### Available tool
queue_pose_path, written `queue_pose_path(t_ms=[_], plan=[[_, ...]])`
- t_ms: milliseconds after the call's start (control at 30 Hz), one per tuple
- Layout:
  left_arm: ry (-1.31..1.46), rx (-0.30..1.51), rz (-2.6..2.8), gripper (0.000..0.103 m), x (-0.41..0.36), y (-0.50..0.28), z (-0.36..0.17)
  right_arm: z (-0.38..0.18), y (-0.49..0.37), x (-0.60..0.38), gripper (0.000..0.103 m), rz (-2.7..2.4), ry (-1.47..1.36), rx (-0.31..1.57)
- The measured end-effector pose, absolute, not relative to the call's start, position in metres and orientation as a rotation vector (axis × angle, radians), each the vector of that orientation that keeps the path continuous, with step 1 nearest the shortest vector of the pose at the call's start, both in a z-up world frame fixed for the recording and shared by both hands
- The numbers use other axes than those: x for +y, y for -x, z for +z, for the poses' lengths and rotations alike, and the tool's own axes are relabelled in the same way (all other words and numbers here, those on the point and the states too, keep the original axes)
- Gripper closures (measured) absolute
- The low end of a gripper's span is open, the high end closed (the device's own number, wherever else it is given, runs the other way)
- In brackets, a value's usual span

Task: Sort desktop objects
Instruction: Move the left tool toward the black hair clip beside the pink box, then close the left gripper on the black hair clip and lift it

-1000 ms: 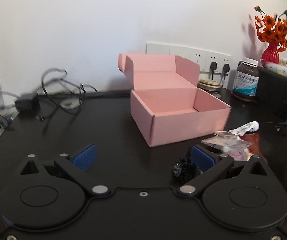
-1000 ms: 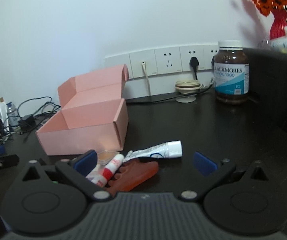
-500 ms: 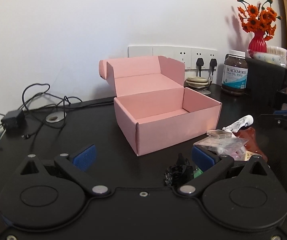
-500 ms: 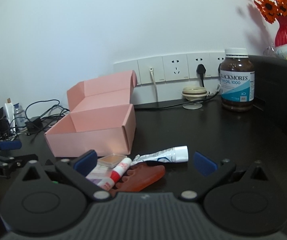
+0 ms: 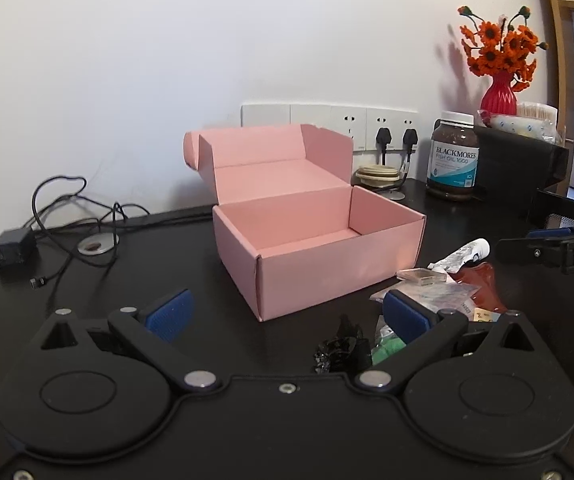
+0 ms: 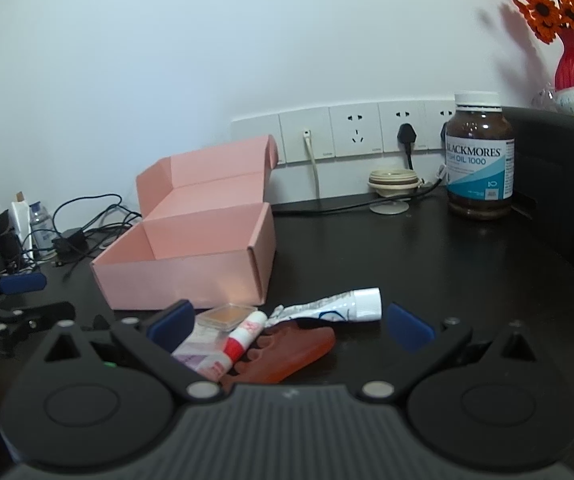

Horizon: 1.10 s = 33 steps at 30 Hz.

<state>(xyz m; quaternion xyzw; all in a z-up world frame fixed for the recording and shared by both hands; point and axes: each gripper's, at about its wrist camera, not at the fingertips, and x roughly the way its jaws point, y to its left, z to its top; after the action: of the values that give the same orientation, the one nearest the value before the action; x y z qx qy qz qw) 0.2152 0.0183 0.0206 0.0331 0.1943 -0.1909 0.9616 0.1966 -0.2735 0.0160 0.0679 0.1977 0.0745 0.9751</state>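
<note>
An open pink box [image 5: 319,236] [image 6: 191,256] stands on the black desk, lid back, nothing visible inside. A pile of small items lies to its right: a white tube [image 6: 335,304] [image 5: 461,254], a red-and-white stick [image 6: 245,332], a small clear case [image 6: 227,316] [image 5: 421,276], a reddish-brown comb-like piece [image 6: 287,350], clear packets [image 5: 435,292], a black crumpled thing [image 5: 341,350] and something green [image 5: 387,346]. My left gripper [image 5: 287,314] is open just before the box's near corner. My right gripper [image 6: 291,322] is open over the pile, holding nothing.
A Blackmores fish oil bottle [image 6: 479,156] stands at the back right beside a black case [image 6: 559,176]. A red vase of orange flowers [image 5: 499,64] sits on top of it. Cables and an adapter [image 5: 11,246] lie at the left. Wall sockets [image 6: 355,132] line the back.
The left gripper has swung and drawn nearer the box, which now sits centred and larger. The right gripper edged slightly back and right. Both stayed open.
</note>
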Motion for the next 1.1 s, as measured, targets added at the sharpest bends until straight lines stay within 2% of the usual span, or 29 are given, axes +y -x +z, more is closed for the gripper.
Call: queue_pose_path(t_ms=[1100], plan=[[-0.125,0.427,-0.397,0.002,0.008,-0.216,0.017,0.016,-0.197,-0.277,0.001,0.174,-0.159,0.397]])
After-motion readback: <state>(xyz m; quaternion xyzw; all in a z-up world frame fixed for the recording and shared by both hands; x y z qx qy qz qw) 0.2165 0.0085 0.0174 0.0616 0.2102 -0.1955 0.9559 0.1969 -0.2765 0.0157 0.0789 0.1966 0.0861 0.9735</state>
